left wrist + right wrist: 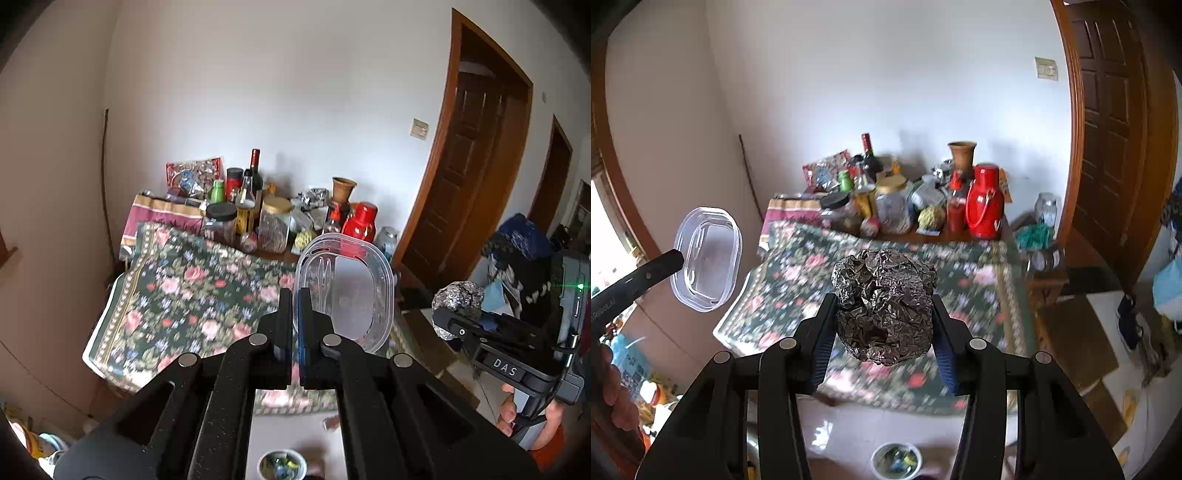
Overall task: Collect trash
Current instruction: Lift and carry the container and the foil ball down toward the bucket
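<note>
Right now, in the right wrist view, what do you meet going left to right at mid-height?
Clear plastic container held by the left gripper → crumpled foil ball in the right gripper → red thermos → wooden door.

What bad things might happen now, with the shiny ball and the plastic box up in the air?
1. The left gripper pinches only the thin rim of the plastic box, so the box might twist or slip out.
2. The foil ball is crumpled and squashy; the right gripper may lose it if it jolts.
3. Both hang over the flowered cloth near crowded bottles and a red flask; a wide swing might knock one over.
</note>
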`<act>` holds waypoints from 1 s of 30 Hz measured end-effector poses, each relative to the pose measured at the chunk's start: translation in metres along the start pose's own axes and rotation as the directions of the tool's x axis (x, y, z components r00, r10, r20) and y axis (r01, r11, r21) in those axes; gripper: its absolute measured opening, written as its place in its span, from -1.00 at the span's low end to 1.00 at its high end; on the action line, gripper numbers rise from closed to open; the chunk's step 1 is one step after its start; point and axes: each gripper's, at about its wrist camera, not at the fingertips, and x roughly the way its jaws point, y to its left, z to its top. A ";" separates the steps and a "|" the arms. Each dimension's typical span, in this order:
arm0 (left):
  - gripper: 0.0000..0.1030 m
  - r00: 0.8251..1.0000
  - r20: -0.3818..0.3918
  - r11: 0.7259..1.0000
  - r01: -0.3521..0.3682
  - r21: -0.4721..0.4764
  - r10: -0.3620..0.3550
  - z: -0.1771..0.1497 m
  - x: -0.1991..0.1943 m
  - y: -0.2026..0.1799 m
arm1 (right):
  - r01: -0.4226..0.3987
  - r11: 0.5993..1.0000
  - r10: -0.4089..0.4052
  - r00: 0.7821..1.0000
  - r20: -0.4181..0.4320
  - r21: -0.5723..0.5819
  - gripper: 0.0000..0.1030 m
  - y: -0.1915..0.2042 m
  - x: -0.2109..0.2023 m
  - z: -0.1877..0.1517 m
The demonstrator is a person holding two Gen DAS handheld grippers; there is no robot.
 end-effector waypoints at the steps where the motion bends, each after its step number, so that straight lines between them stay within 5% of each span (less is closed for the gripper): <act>1: -0.99 1.000 -0.004 1.000 0.000 0.005 0.000 -0.006 -0.008 0.003 | 0.001 1.000 -0.001 1.000 -0.004 0.001 -0.14 0.009 -0.005 -0.009; 15: -0.99 0.989 -0.148 1.000 0.029 0.003 -0.028 -0.103 -0.080 0.051 | 0.029 0.996 -0.017 0.989 -0.144 0.083 -0.14 0.064 -0.043 -0.117; 23: -0.99 0.970 -0.241 1.000 0.026 -0.007 -0.027 -0.137 -0.066 0.059 | 0.045 0.996 -0.025 0.972 -0.234 0.081 -0.14 0.067 -0.029 -0.148; 30: -0.99 0.940 -0.340 1.000 -0.003 -0.019 -0.004 -0.172 -0.016 0.059 | 0.044 0.996 -0.016 0.945 -0.327 0.078 -0.14 0.052 0.009 -0.182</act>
